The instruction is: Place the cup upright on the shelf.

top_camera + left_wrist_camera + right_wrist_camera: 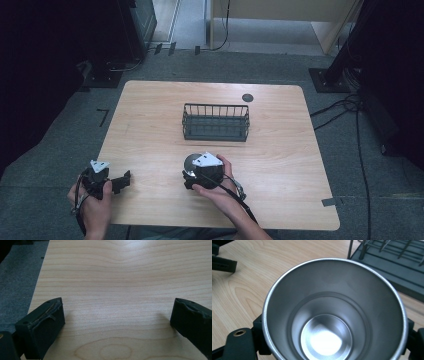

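Note:
A shiny steel cup (190, 161) stands upright on the wooden table (280, 165), near the front middle. My right gripper (192, 169) is shut on it, a jaw on each side of its wall. In the right gripper view I look down into the empty cup (332, 315), with the black jaws pressed against its outside at the lower left and lower right. My left gripper (125, 180) rests at the table's front left corner, open. In the left gripper view its jaws (117, 322) stand wide apart over bare wood.
A black wire basket (215, 106) sits empty in the middle of the table, just beyond the cup; its bars and base (387, 267) are close at the upper right of the right gripper view. A small dark round disc (247, 98) lies near the far edge.

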Motion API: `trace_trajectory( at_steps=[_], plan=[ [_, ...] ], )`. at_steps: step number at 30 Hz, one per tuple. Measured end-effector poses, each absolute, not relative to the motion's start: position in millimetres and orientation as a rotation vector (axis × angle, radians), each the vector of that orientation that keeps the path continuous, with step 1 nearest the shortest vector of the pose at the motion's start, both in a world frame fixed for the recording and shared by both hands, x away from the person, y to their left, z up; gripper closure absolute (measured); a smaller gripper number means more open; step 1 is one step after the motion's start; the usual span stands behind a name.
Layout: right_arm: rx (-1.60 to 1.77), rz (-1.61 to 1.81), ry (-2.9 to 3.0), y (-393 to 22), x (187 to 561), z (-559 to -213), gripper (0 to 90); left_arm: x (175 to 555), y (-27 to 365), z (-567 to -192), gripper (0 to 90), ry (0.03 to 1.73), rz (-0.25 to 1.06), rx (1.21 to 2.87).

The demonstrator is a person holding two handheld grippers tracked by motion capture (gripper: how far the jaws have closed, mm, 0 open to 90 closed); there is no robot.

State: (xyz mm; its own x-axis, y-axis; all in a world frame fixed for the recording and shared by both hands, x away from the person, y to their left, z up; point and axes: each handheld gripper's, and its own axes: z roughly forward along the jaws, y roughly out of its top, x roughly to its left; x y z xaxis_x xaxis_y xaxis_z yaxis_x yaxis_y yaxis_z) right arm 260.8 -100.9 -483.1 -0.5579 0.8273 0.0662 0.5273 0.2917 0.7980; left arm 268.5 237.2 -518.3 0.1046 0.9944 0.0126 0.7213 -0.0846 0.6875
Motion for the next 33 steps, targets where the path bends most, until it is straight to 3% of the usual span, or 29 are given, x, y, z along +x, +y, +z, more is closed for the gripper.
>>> trace_trajectory(
  at_steps=[33],
  plan=[
    [1.25, 1.18, 2.022, -144.6, 287.5, -428.7, 17.9, 268.5, 237.2, -518.2, 0.0, 1.67, 0.678, 1.864]
  ],
)
